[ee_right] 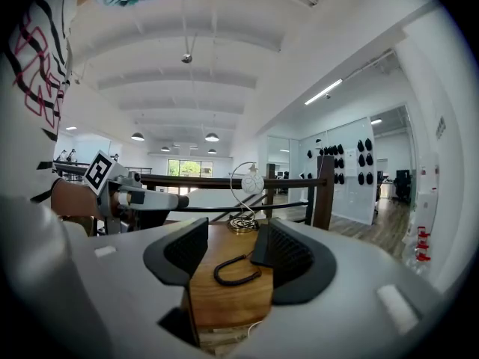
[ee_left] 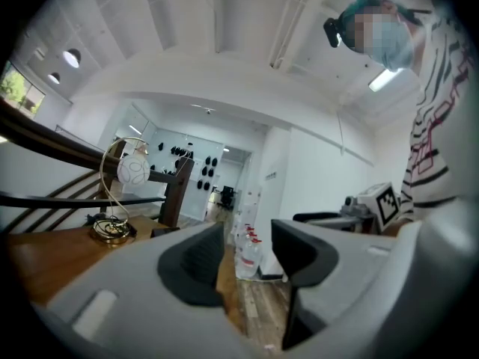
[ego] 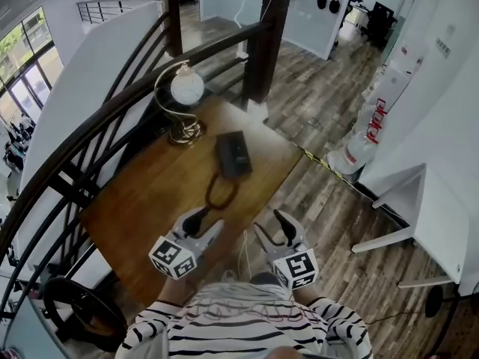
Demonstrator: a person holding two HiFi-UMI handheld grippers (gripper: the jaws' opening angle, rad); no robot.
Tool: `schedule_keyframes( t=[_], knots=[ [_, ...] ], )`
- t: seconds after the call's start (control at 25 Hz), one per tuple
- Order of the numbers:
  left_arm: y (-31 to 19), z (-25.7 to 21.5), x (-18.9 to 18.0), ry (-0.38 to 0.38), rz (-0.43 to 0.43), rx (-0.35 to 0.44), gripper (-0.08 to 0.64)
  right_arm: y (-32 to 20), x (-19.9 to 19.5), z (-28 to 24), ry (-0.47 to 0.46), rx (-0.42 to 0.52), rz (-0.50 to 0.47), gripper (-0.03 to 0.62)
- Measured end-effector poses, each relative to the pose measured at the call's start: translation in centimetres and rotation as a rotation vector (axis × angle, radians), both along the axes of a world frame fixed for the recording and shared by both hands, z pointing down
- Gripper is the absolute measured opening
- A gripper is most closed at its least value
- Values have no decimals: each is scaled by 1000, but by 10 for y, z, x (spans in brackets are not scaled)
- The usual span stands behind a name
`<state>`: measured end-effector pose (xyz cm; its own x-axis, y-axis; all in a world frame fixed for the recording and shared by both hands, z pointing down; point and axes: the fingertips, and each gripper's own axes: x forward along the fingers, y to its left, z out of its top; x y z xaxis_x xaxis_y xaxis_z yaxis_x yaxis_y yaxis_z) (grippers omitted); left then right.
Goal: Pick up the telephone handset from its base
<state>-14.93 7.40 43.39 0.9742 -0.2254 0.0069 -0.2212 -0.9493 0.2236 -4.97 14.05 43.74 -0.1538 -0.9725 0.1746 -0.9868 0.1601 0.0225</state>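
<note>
A black telephone [ego: 233, 153] lies flat on the wooden table [ego: 157, 193], its handset resting on the base. Its dark cord [ego: 221, 191] curls in a loop toward the table's near edge, and shows between the jaws in the right gripper view [ee_right: 238, 269]. My left gripper [ego: 206, 221] hovers over the table's near edge, open and empty. My right gripper [ego: 267, 221] is beside it, just off the table's corner, also open with nothing between its fingers. Both sit well short of the telephone. In the left gripper view the jaws [ee_left: 247, 253] stand apart over the table edge.
A gold ornament with a white globe [ego: 183, 103] stands at the table's far left. A dark curved stair railing [ego: 90, 126] and post [ego: 262, 51] border the table. Red-and-white bottles [ego: 363, 137] and a white table [ego: 419, 208] stand on the plank floor to the right.
</note>
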Motion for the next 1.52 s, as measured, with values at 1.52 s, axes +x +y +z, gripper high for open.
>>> schedule_keyframes(
  t=[1.52],
  knots=[
    [-221,73,103,-80,-334,-145,230,-267,117,80,167,-125,-474,295]
  ],
)
